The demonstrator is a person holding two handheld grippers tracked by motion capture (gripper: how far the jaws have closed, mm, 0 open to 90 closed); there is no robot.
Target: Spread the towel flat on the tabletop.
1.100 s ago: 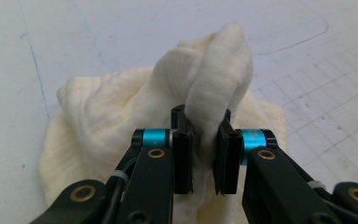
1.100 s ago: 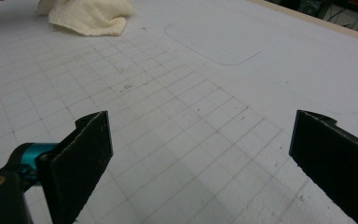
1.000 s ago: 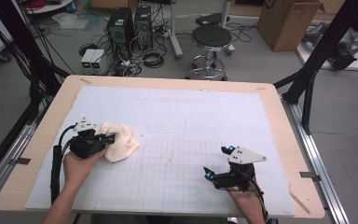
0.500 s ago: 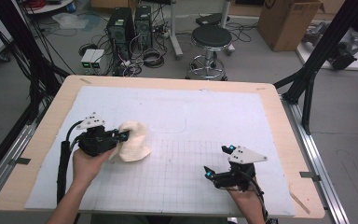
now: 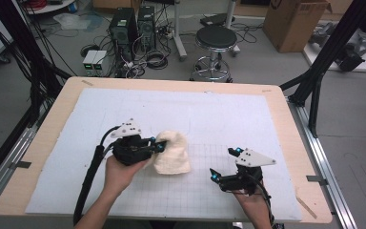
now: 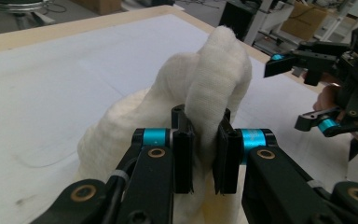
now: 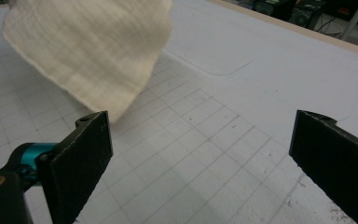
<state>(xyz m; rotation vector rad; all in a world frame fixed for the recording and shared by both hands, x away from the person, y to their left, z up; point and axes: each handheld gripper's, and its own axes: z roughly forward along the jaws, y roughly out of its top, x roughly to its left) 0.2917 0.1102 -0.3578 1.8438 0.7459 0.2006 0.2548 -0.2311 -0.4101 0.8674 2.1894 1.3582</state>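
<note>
Since a second ago the left gripper has carried the cream cloth from the mat's 9 o'clock side toward centre; the right gripper hasn't shifted. Left to right: left gripper's jaws are nearly together, pinching a raised fold of the cloth between the pads, as the left gripper view shows plainly. In the high view the cloth hangs bunched off the jaw tips, its lower end at or near the white mat; can't tell contact for sure. It sits just at 3 o'clock of the left gripper, roughly mid-mat, on the edge of the printed grid. Right gripper rests at about 5 o'clock on the mat, jaws spread wide, nothing between them, pointed at the cloth, which lies ahead at its 11 o'clock. Step in hand, as I read it: transport or reposition of the cloth toward the second tool. Next move likely calls for the right jaws to come in on a free edge or corner, so the cloth can be spread or folded between both.
</note>
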